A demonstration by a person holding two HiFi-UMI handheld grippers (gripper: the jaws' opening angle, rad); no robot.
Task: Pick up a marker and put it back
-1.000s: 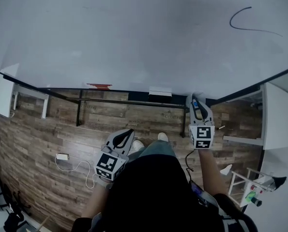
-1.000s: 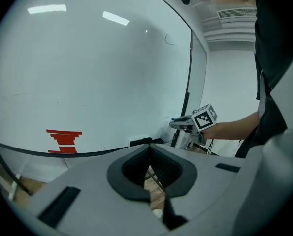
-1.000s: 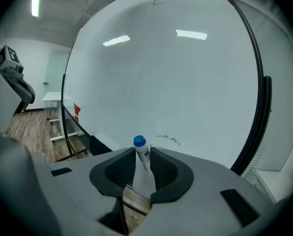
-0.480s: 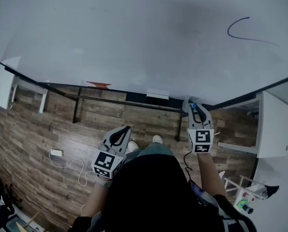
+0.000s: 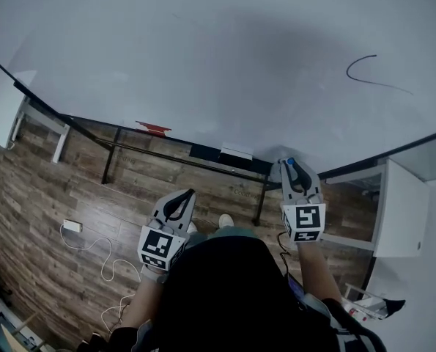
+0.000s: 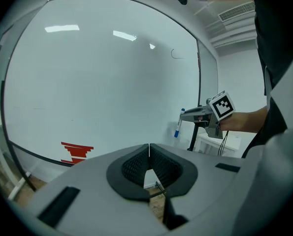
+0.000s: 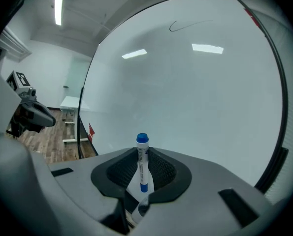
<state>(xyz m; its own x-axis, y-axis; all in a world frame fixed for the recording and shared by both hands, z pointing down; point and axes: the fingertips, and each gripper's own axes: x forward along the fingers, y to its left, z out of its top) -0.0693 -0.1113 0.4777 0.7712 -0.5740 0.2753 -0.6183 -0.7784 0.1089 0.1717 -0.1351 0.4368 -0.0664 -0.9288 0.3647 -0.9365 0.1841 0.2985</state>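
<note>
A white marker with a blue cap (image 7: 142, 161) stands upright between the jaws of my right gripper (image 7: 142, 157), which is shut on its barrel. In the head view the right gripper (image 5: 294, 169) holds the marker (image 5: 290, 162) just in front of the whiteboard's (image 5: 203, 64) lower edge, cap pointing at the board. From the left gripper view the marker (image 6: 178, 124) hangs from the right gripper (image 6: 185, 115). My left gripper (image 5: 187, 196) is lower and to the left, over the floor. Its jaws (image 6: 149, 149) are shut with nothing in them.
A curved dark line (image 5: 364, 68) is drawn on the board's upper right. A red thing (image 5: 152, 127) and a white block (image 5: 236, 152) sit along the board's bottom ledge. White tables stand at right (image 5: 401, 207) and left (image 5: 1, 108). A white cable (image 5: 86, 240) lies on the wooden floor.
The head view has swung, so the board's lower edge sits differently in the picture. The right gripper keeps the marker by the board's bottom edge. The left gripper has barely moved.
</note>
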